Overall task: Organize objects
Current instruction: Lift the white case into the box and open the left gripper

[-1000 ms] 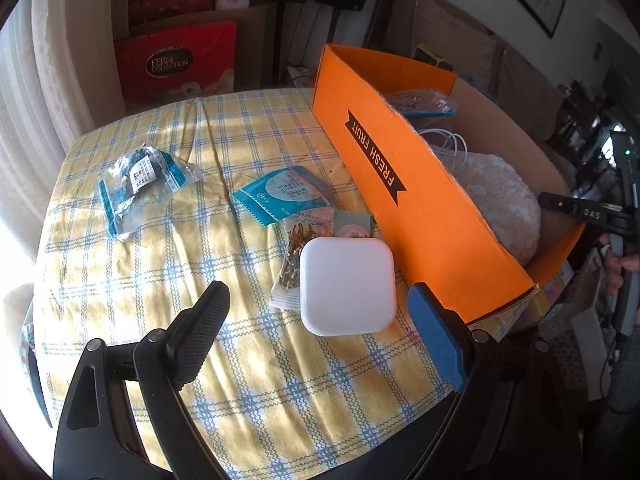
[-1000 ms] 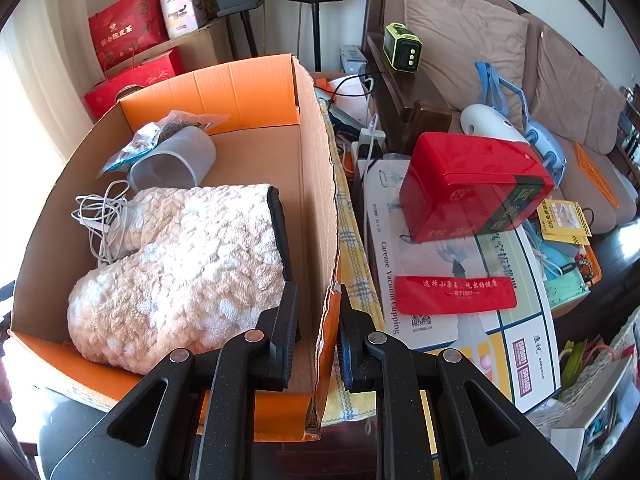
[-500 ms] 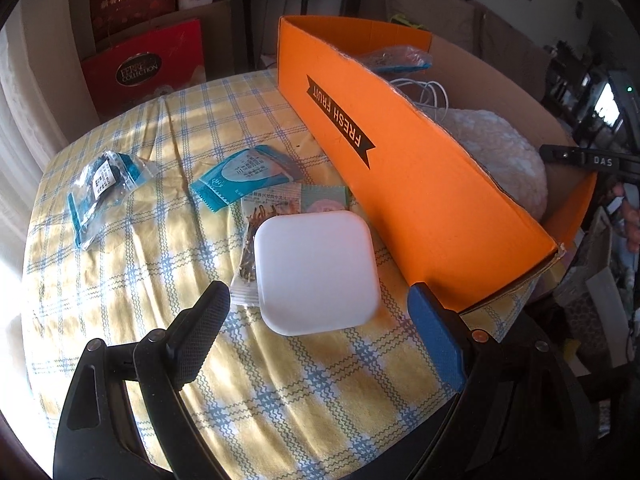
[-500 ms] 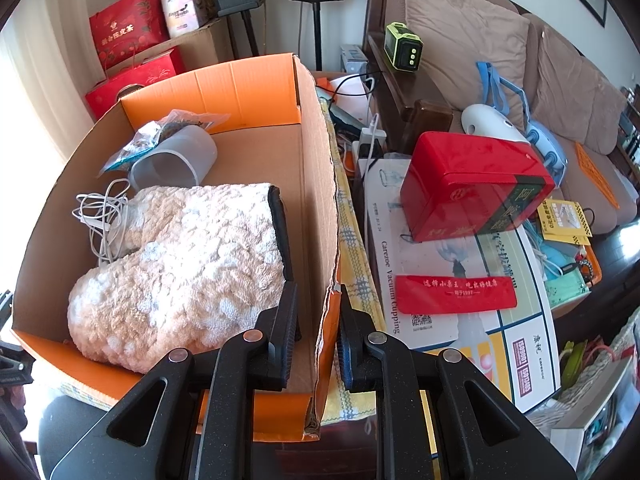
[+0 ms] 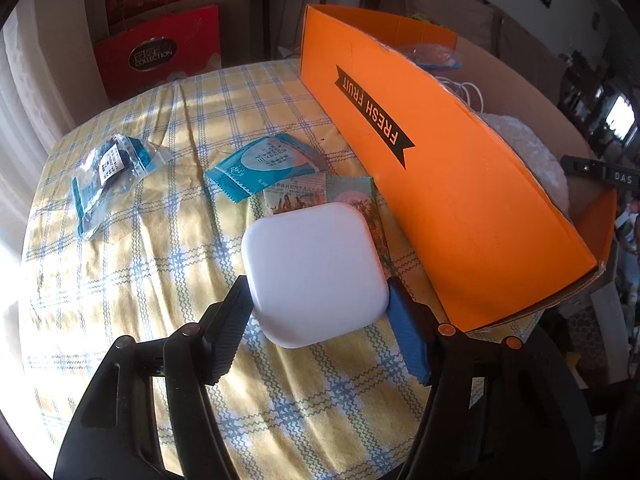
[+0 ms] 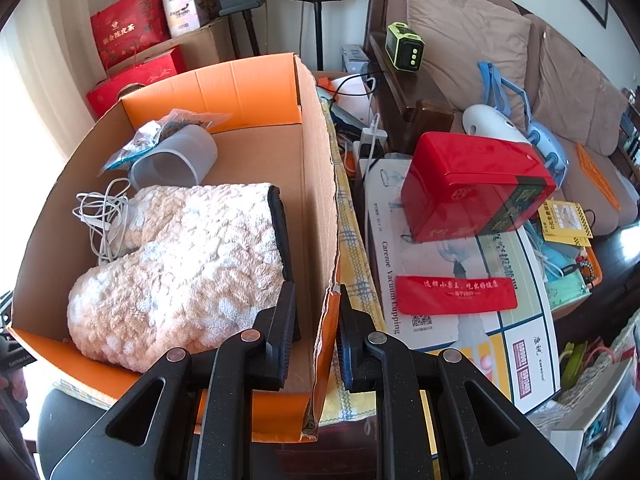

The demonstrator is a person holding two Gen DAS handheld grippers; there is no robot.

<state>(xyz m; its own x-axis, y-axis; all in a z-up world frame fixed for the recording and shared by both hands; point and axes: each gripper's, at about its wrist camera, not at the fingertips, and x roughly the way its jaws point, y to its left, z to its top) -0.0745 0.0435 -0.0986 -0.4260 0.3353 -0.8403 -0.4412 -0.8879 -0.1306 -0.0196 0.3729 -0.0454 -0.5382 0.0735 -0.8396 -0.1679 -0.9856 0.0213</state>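
A white rounded square case (image 5: 314,272) lies on the yellow checked tablecloth (image 5: 132,280) beside the orange "FRESH FRUIT" cardboard box (image 5: 440,184). My left gripper (image 5: 320,308) is shut on the case, its fingers pressing both near sides. My right gripper (image 6: 318,320) is shut on the right wall of the same box (image 6: 320,208). Inside the box lie a fluffy beige mitt (image 6: 188,264), a white cable (image 6: 100,216), a grey cup (image 6: 176,160) and a plastic packet (image 6: 168,128).
On the cloth lie a teal sachet (image 5: 264,164), a bag of dark parts (image 5: 112,168) and flat snack packets (image 5: 316,192) under the case. Red gift boxes (image 5: 160,56) stand behind the table. A red tin (image 6: 472,188) and clutter sit right of the box.
My left gripper moved forward around the white case and closed its fingers onto it. My right gripper stayed clamped on the box wall.
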